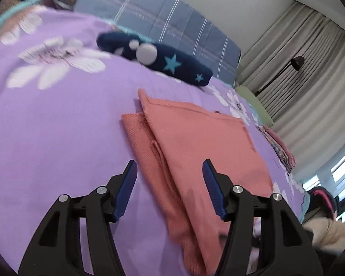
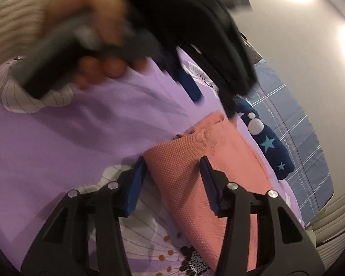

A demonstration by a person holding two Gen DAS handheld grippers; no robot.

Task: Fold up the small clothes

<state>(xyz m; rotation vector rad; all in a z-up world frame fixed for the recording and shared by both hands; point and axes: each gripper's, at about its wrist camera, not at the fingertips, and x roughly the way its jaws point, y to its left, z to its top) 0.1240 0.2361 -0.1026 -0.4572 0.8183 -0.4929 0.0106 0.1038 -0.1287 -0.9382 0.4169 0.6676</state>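
Note:
A salmon-pink garment (image 1: 195, 142) lies folded on the purple flowered bedspread (image 1: 57, 126). My left gripper (image 1: 169, 174) is open and empty, just above the garment's near edge. In the right wrist view the same pink garment (image 2: 195, 161) lies under my right gripper (image 2: 172, 170), which is open and empty over its corner. The left gripper (image 2: 209, 101) shows there too, blurred, held by a hand above the garment's far end. A rolled navy garment with stars (image 1: 154, 57) lies beyond the pink one; it also shows in the right wrist view (image 2: 266, 142).
A blue striped pillow (image 1: 168, 30) lies at the head of the bed. A stack of folded clothes (image 1: 280, 147) sits at the right edge of the bed. Curtains (image 1: 310, 73) and a floor lamp (image 1: 296, 63) stand beyond.

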